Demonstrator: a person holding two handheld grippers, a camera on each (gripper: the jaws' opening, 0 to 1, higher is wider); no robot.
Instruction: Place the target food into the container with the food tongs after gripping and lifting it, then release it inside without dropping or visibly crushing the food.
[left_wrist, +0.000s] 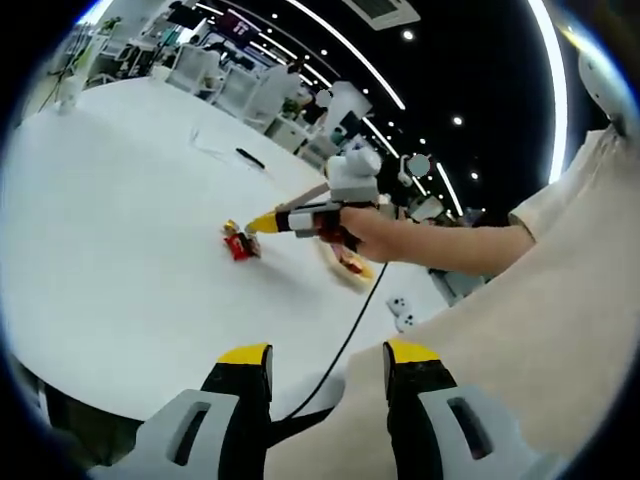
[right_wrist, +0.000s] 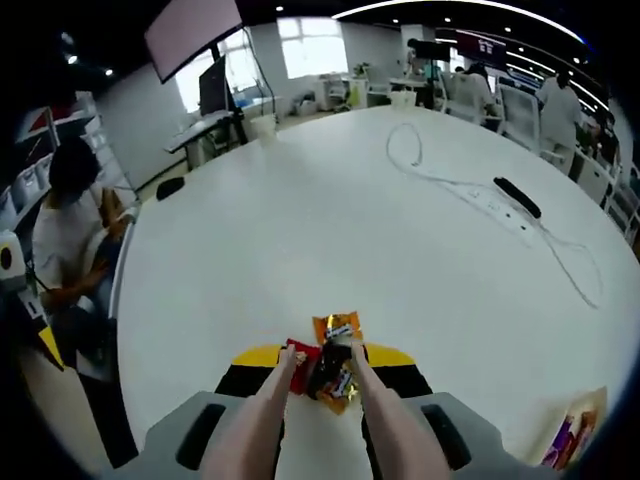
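Tongs (right_wrist: 325, 400) pinching small snack packets (right_wrist: 332, 365) between pink tips, still low over the white table (right_wrist: 300, 220). Left gripper (left_wrist: 328, 358) spread, holding nothing, well back at the table edge. Right gripper (left_wrist: 268, 222) clamped on the tongs. Further right, container (right_wrist: 572, 432) at the table's rim. Risks, judged: slick wrappers slipping out on lifting; too hard a squeeze crushing them; a packet left behind.

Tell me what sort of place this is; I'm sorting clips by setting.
Probably an open-plan office or lab: a big white table, a wall screen, desks with a monitor, and ceiling light strips.
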